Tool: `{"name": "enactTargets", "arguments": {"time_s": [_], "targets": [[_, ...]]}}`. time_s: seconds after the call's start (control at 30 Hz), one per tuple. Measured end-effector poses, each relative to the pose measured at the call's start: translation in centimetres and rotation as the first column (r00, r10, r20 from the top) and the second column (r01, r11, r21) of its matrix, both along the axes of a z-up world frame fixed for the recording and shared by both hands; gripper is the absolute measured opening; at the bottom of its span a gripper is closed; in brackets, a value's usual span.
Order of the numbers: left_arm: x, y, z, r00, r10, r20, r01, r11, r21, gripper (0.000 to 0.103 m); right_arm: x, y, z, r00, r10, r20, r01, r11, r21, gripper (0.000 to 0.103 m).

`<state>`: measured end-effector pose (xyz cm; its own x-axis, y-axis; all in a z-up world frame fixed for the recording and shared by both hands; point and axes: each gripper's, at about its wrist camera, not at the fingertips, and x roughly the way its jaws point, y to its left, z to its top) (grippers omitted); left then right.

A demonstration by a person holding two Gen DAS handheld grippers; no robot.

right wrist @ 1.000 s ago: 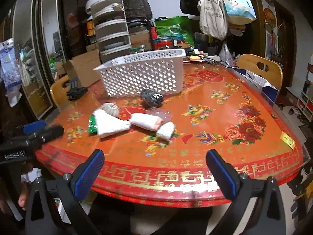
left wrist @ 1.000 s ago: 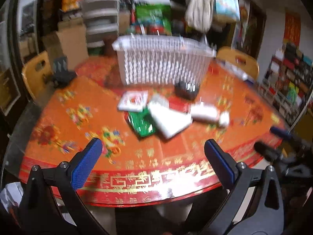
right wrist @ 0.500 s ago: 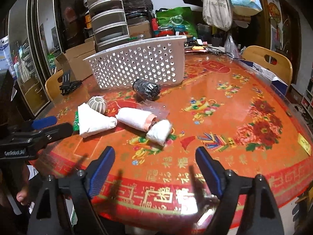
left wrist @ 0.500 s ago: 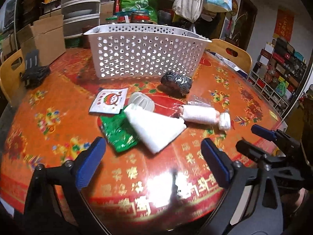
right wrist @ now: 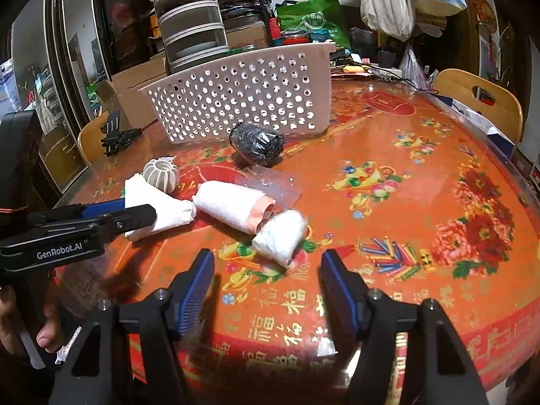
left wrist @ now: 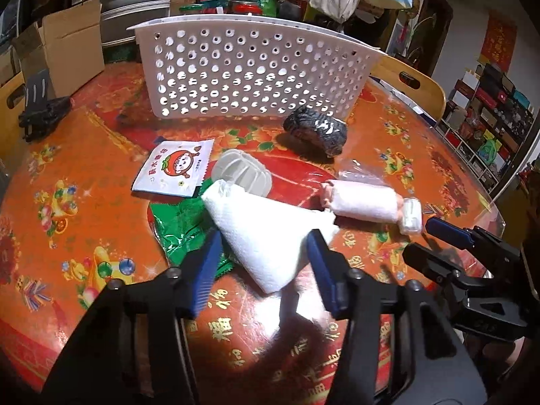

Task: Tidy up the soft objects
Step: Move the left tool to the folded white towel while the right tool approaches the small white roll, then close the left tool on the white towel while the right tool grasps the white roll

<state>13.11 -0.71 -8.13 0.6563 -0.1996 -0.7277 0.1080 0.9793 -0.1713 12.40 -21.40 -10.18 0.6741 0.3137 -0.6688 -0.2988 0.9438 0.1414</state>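
On the red patterned table lie soft items. A folded white cloth [left wrist: 266, 233] [right wrist: 162, 209] lies between the fingers of my left gripper [left wrist: 263, 263] [right wrist: 138, 209]. Its jaws are closing, and the pads do not clearly press the cloth. A pink-and-white rolled towel [left wrist: 362, 200] [right wrist: 233, 206] lies beside a small white roll [left wrist: 411, 216] [right wrist: 280, 236]. My right gripper [right wrist: 268, 280] [left wrist: 416, 239] hovers just short of that roll, jaws closing with nothing gripped. A dark wrapped bundle [left wrist: 315, 130] [right wrist: 256, 141] sits before the white perforated basket [left wrist: 253, 67] [right wrist: 243, 94].
A ribbed white round piece [left wrist: 241, 172], a cartoon sachet [left wrist: 175, 168] and a green packet [left wrist: 182, 226] lie left of the cloth. A clear wrapper [right wrist: 273, 182] lies behind the towel. A black stand [left wrist: 40, 114], cardboard boxes [left wrist: 67, 44] and wooden chairs [right wrist: 479, 98] ring the table.
Both grippers have come forward and down toward the pile. Both sets of jaws have narrowed, and the left now straddles the white cloth.
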Motion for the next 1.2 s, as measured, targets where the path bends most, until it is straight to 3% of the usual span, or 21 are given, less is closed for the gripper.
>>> {"name": "enactTargets", "arguments": {"time_s": [0.2, 0.43, 0.7, 1.2], "targets": [[0.1, 0.8, 0.0, 1.000, 0.014, 0.008, -0.013, 0.999, -0.038, 0.030, 0.3, 0.5, 0.0, 1.000, 0.013, 0.000, -0.013, 1.000, -0.003, 0.057], [-0.8, 1.6, 0.3, 0.999, 0.016, 0.029, -0.014, 0.997, -0.077, 0.027, 0.5, 1.0, -0.1, 1.000, 0.030, -0.002, -0.030, 1.000, -0.009, 0.033], [-1.7, 2.4, 0.8, 0.998, 0.015, 0.056, -0.009, 0.994, -0.106, 0.027, 0.4, 0.9, -0.1, 1.000, 0.020, -0.004, -0.020, 1.000, -0.009, 0.018], [-2.1, 2.7, 1.1, 0.997, 0.014, 0.070, -0.005, 0.992, -0.124, 0.027, -1.0, 0.8, 0.8, 0.998, 0.044, 0.038, -0.043, 0.999, -0.012, 0.011]]}}
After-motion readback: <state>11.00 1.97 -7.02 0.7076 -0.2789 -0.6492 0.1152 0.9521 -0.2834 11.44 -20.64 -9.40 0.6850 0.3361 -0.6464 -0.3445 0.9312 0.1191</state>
